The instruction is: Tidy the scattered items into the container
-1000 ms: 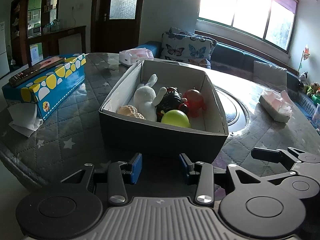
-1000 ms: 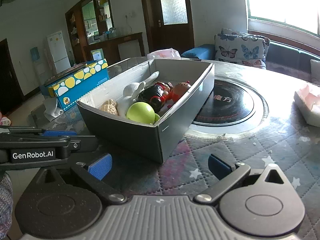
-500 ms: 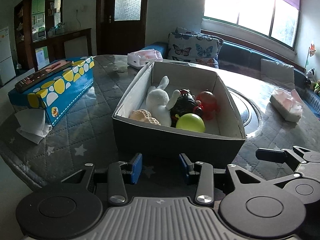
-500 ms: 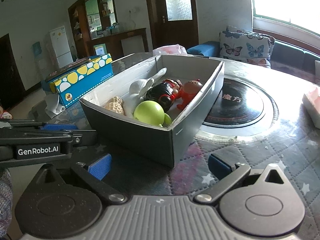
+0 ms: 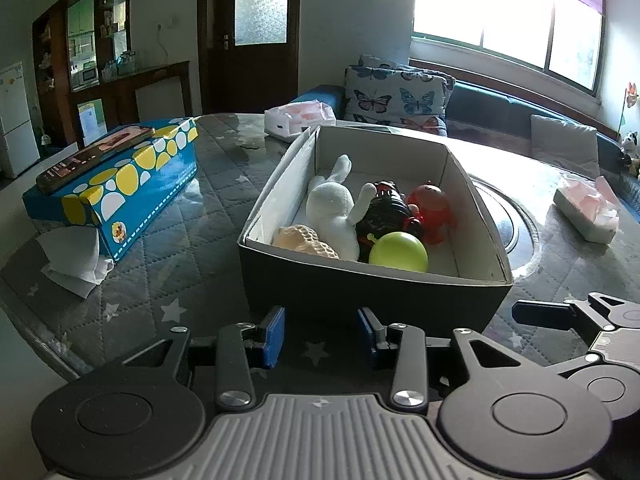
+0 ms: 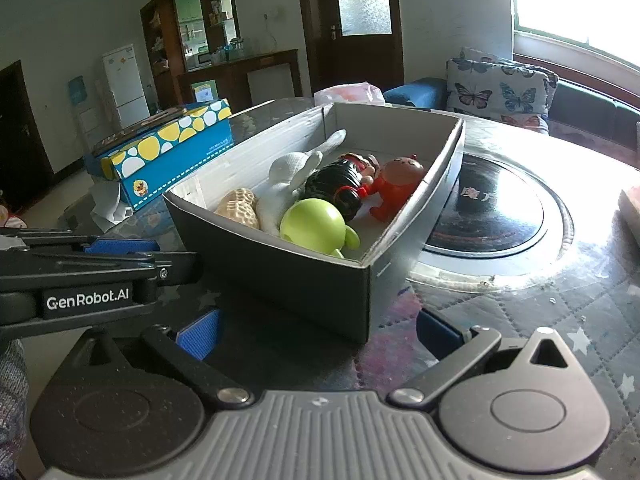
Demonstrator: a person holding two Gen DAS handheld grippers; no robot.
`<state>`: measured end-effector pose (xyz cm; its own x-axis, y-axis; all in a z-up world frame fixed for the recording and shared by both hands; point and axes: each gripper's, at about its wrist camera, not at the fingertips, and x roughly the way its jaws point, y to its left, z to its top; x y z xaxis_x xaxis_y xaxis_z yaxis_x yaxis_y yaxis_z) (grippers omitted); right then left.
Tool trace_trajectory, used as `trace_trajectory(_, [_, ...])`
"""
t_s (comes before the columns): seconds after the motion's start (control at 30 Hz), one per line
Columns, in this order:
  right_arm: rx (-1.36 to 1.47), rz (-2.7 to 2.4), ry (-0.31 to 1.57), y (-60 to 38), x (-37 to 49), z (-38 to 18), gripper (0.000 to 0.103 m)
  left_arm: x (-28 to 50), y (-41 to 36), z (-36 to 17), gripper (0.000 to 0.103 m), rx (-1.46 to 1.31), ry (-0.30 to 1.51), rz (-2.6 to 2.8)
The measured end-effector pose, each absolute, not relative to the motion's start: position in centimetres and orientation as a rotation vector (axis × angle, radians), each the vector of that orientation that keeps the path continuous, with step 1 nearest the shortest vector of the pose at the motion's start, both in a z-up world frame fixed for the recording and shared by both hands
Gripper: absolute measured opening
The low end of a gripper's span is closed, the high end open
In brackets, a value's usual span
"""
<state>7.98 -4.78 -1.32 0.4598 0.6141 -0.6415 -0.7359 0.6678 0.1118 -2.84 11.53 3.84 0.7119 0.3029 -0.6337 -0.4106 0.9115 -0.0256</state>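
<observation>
A dark box (image 5: 360,292) with a white lining stands on the quilted table. Inside lie a white rabbit toy (image 5: 332,208), a black and red doll (image 5: 384,208), a red figure (image 5: 434,212), a green ball toy (image 5: 398,252) and a beige peanut-shaped toy (image 5: 308,240). My left gripper (image 5: 320,320) hovers just before the box's near wall, its jaws closing with nothing between them. My right gripper (image 6: 318,330) is open at the box's (image 6: 280,276) near corner, also empty. The green ball toy (image 6: 314,220) lies nearest that corner.
A blue tissue box with yellow dots (image 5: 120,184) carries a phone on its lid, with a crumpled tissue (image 5: 72,260) beside it. Tissue packs sit at the far edge (image 5: 300,120) and at the right (image 5: 588,212). A round black hotplate (image 6: 492,208) is set into the table right of the box.
The left view has swung so the box sits further right in the picture, and the left jaws have narrowed a little. The right gripper has edged along near the box's corner.
</observation>
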Motion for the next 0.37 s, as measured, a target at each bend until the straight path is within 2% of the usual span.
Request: trace_trajectory(0.37, [-0.195, 0.837, 0.703, -4.31, 8.05, -1.50, 0.103, -2.69, 11.71, 4.03, 0.035, -0.141, 0.636, 0.425])
